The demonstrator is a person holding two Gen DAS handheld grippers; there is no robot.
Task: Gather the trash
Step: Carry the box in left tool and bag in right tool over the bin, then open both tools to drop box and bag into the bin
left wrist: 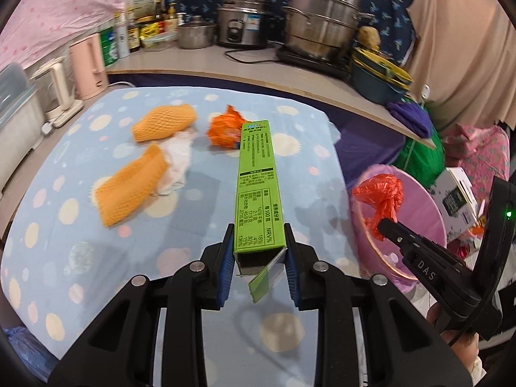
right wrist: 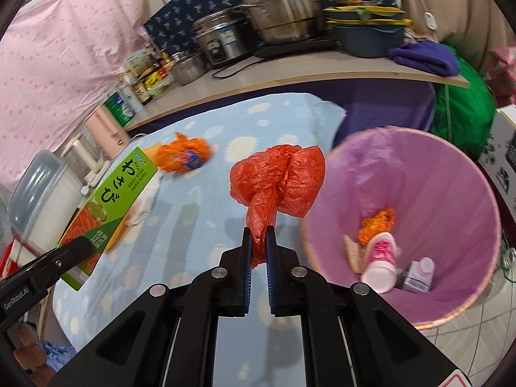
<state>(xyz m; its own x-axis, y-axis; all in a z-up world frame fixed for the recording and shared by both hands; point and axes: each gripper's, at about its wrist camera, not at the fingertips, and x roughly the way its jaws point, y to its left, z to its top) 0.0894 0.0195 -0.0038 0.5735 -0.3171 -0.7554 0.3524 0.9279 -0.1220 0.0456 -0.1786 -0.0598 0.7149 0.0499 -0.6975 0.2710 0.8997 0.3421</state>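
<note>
My left gripper (left wrist: 259, 235) is shut on the near end of a long green carton (left wrist: 258, 187), held above the blue spotted tablecloth (left wrist: 80, 258); the same green carton (right wrist: 109, 206) shows at the left of the right wrist view. My right gripper (right wrist: 258, 233) is shut on the tail of a crumpled red plastic bag (right wrist: 280, 177), hanging just left of the pink trash bin (right wrist: 451, 174). That red plastic bag (left wrist: 380, 196) and the right gripper (left wrist: 385, 225) sit over the pink trash bin (left wrist: 419, 203) rim in the left wrist view. Two orange foam nets (left wrist: 129, 187), white tissue (left wrist: 177, 158) and an orange wrapper (left wrist: 225, 132) lie on the cloth.
The bin holds a pink-and-white cup (right wrist: 380, 264), a small bottle (right wrist: 419, 274) and an orange scrap (right wrist: 377, 225). Behind the table runs a shelf (left wrist: 258, 64) with steel pots (left wrist: 322, 22), a rice cooker (left wrist: 242, 22), bottles and a pink kettle (left wrist: 88, 64). A green sack (right wrist: 464, 106) stands beyond the bin.
</note>
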